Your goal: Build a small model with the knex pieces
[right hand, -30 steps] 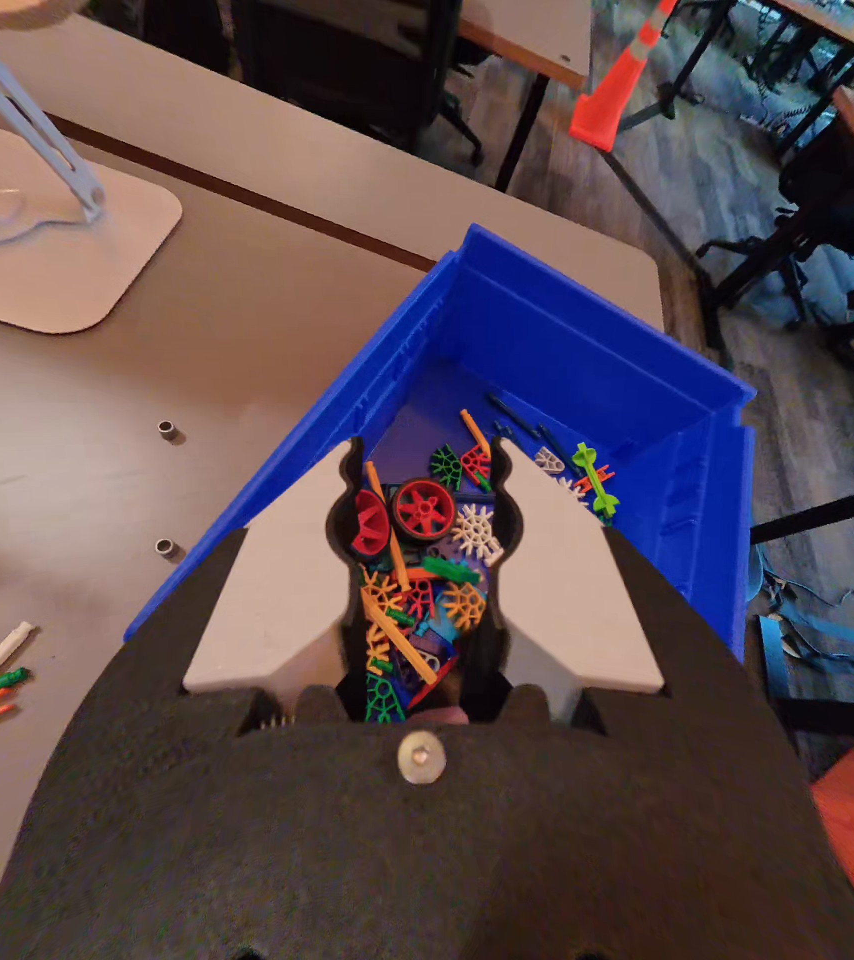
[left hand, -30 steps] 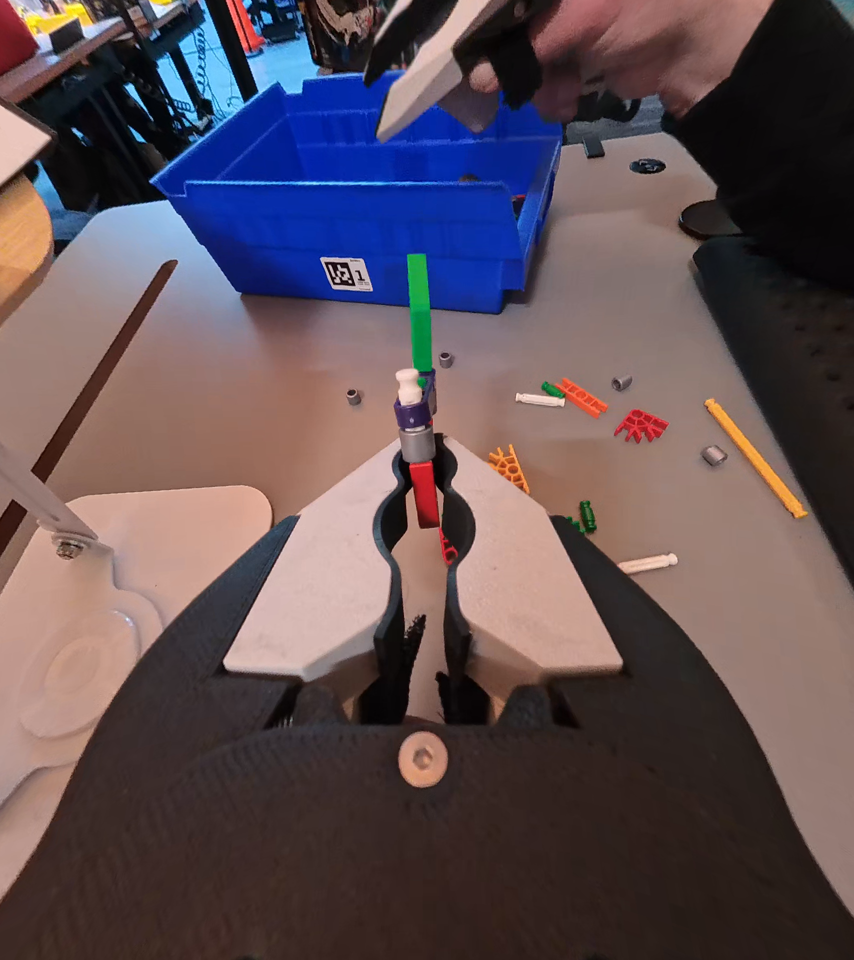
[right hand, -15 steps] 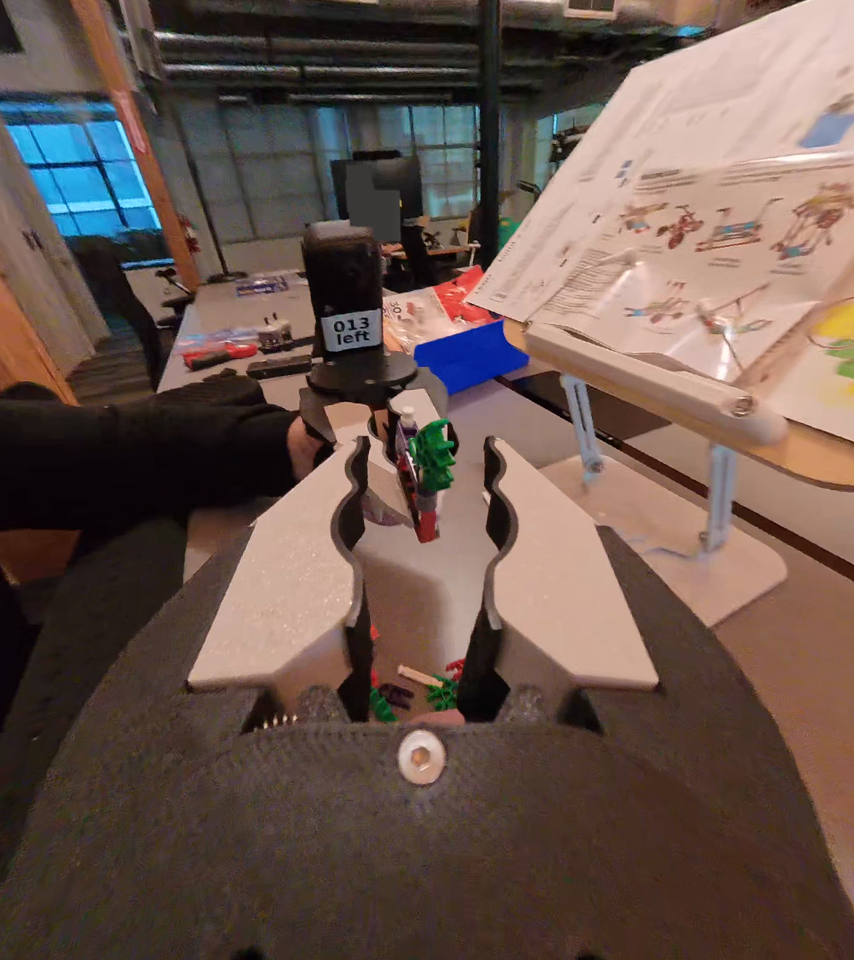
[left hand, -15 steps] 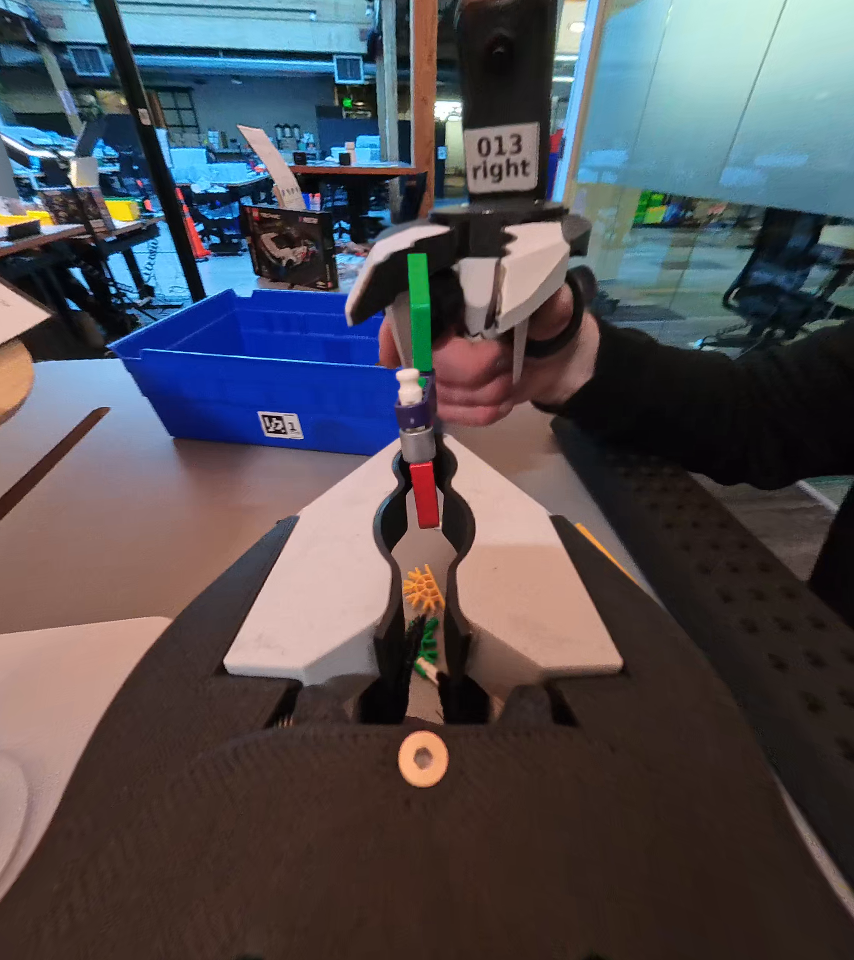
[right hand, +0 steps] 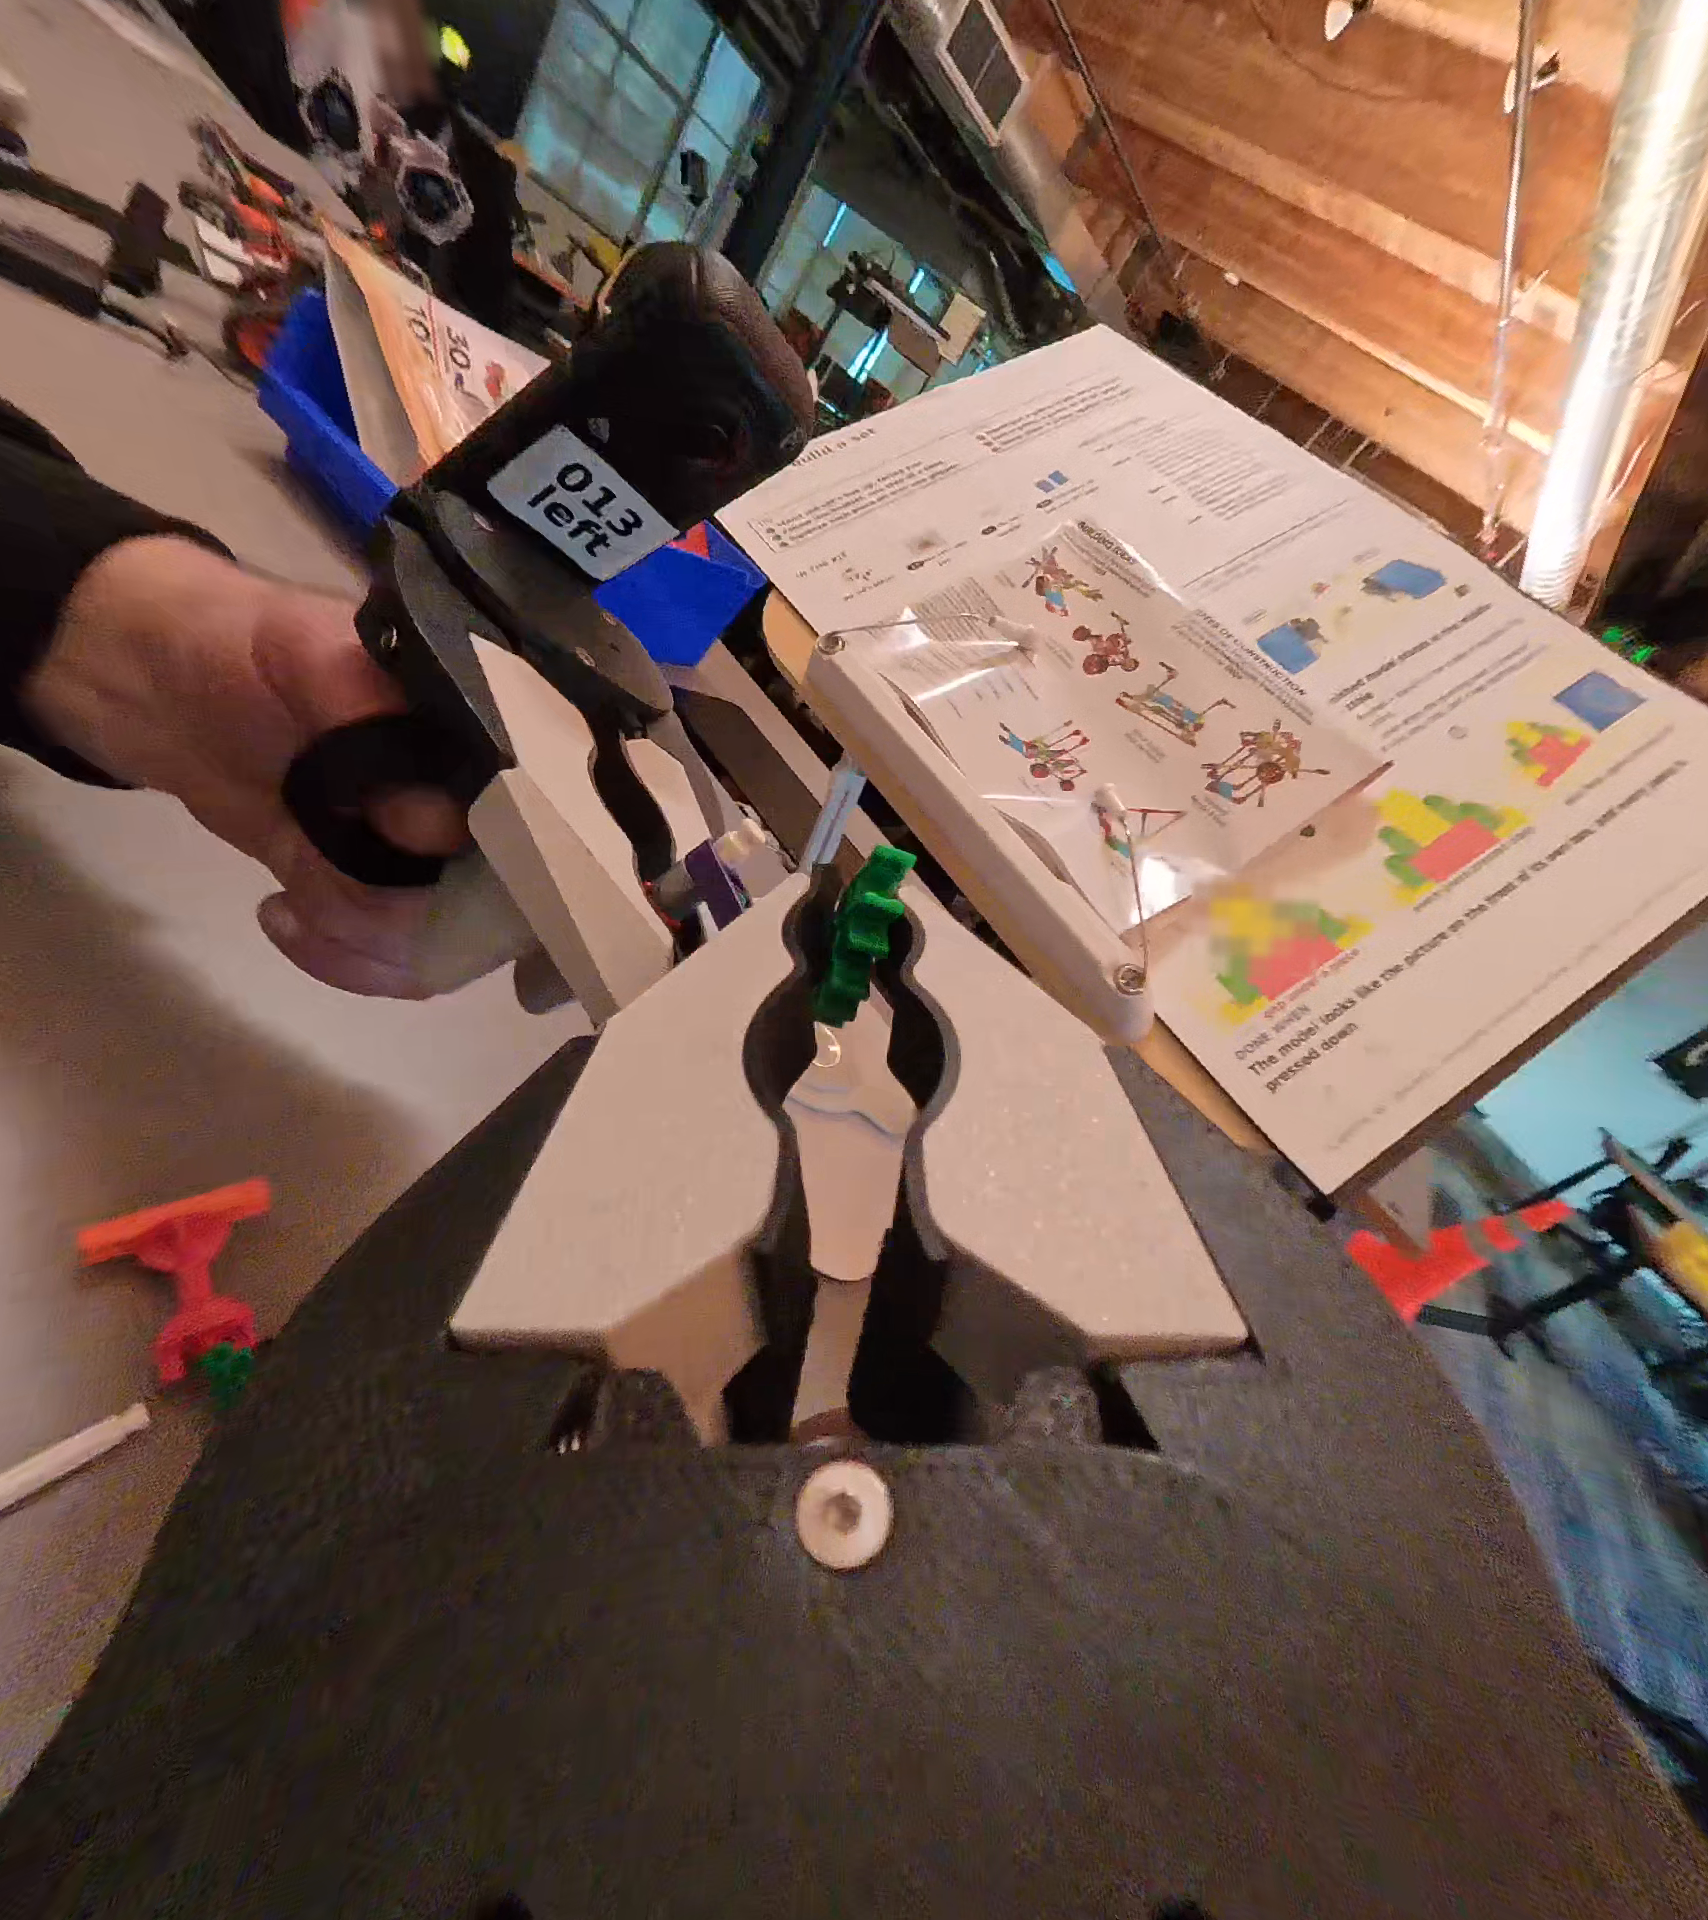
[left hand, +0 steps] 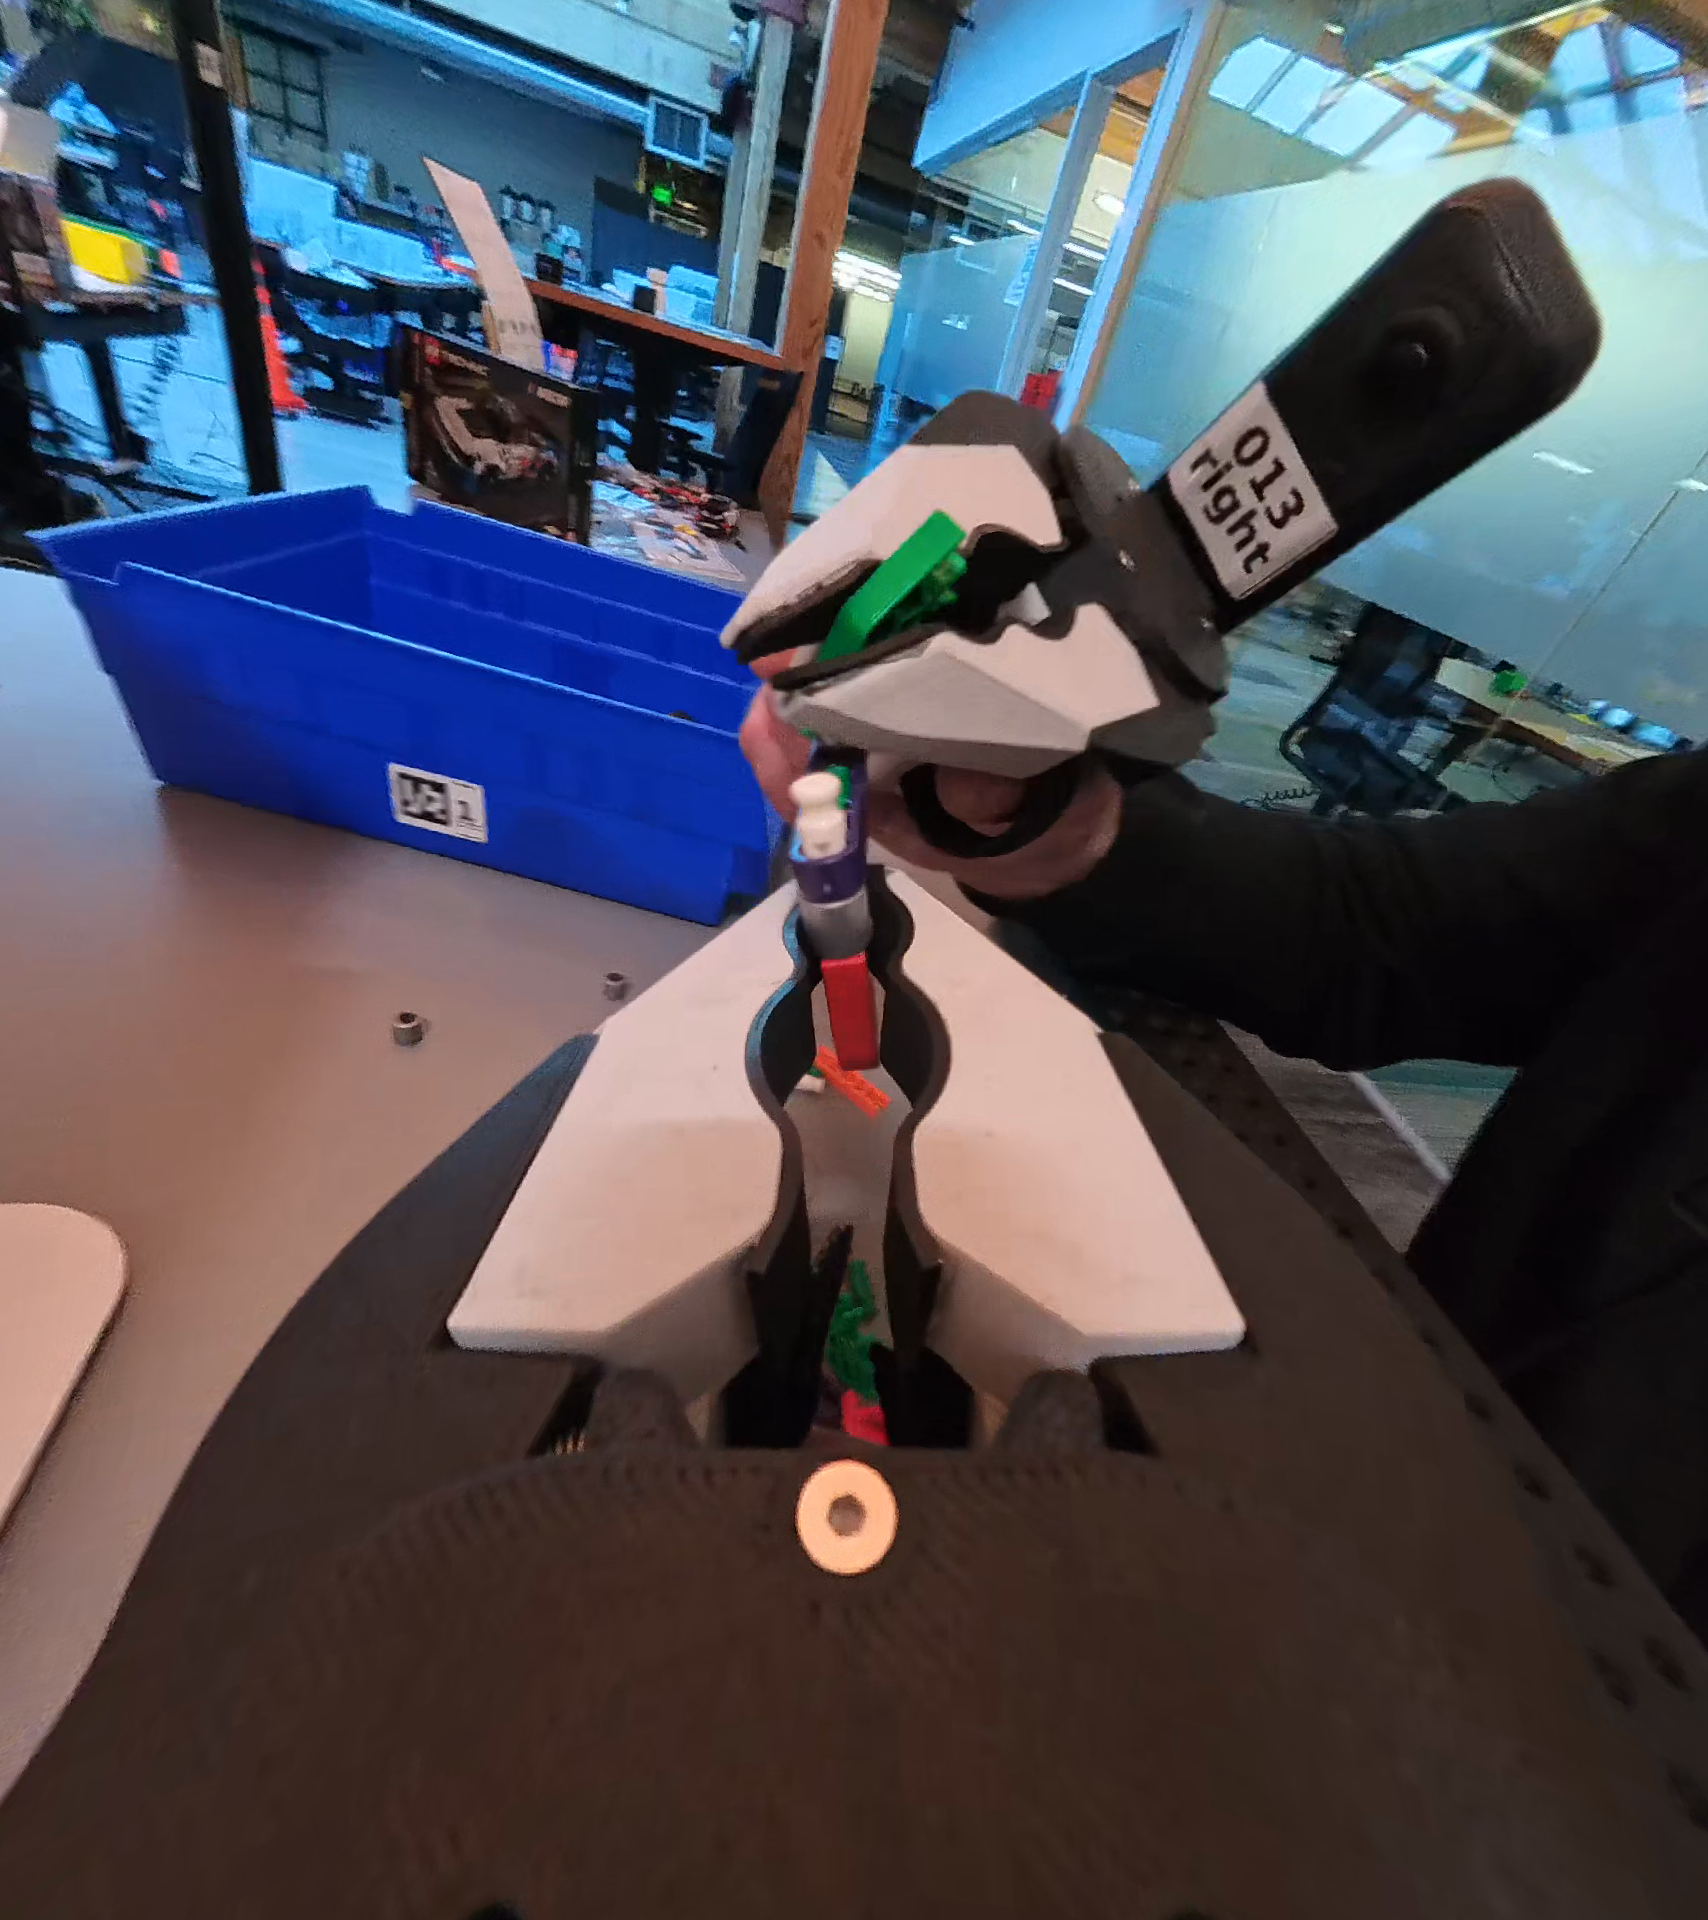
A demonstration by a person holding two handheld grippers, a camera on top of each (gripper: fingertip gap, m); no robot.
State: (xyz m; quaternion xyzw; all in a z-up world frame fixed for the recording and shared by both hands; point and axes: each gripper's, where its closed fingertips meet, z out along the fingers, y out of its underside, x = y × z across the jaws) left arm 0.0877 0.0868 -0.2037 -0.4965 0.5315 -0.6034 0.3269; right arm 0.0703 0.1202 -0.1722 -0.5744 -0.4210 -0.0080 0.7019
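Note:
My left gripper [left hand: 839, 920] is shut on a small toy assembly [left hand: 829, 883] made of a red rod, a grey spacer, a purple connector and a white peg. It holds the assembly upright above the table. My right gripper [right hand: 855, 925] is shut on a green piece [right hand: 860, 935] at the top of that assembly. In the left wrist view the right gripper [left hand: 762, 655] comes in from the upper right with the green piece [left hand: 891, 592] between its fingers. In the right wrist view the left gripper [right hand: 663, 883] is at the left, held by a hand.
A blue bin [left hand: 414, 675] stands on the grey table beyond the grippers. An instruction sheet on a stand [right hand: 1141, 727] is to the right. Loose parts lie on the table: a red-orange piece [right hand: 190, 1278], a white rod [right hand: 39, 1475] and small grey spacers [left hand: 406, 1029].
One second ago my right gripper hung open over the blue bin. It swung over to the assembly and closed on the green piece. My left gripper lifted and tilted, still holding the assembly.

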